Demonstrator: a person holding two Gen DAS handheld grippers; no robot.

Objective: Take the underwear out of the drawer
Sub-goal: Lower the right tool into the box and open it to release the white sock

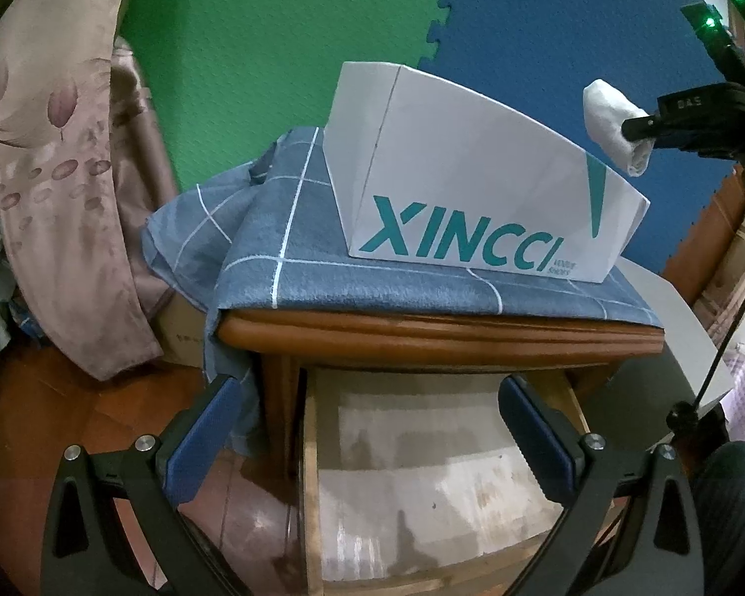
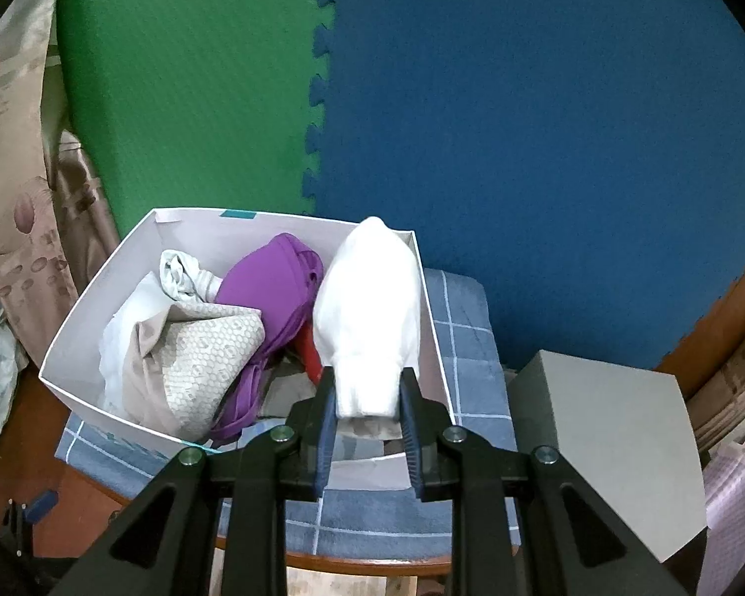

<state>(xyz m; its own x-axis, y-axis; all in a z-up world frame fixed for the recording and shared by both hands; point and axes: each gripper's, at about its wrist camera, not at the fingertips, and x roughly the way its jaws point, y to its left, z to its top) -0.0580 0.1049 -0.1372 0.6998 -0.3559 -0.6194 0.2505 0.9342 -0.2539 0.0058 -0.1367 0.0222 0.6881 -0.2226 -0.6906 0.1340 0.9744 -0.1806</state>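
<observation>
My right gripper (image 2: 367, 409) is shut on a rolled white underwear (image 2: 370, 308) and holds it over the right part of an open white box (image 2: 82, 308). In the box lie a purple garment (image 2: 273, 283), a beige patterned one (image 2: 208, 352), a grey-white one and something red. In the left wrist view the same white roll (image 1: 613, 124) hangs in the right gripper (image 1: 643, 128) above the white box marked XINCCI (image 1: 472, 188). My left gripper (image 1: 372, 427) stands open over the pulled-out wooden drawer (image 1: 422, 472), whose visible bottom is bare.
The box stands on a blue checked cloth (image 1: 283, 248) draped over a wooden nightstand (image 1: 422, 335). A grey box lid (image 2: 606, 442) leans at the right. Green and blue foam mats (image 2: 521, 124) cover the wall behind. A pinkish patterned curtain (image 1: 59, 149) hangs at the left.
</observation>
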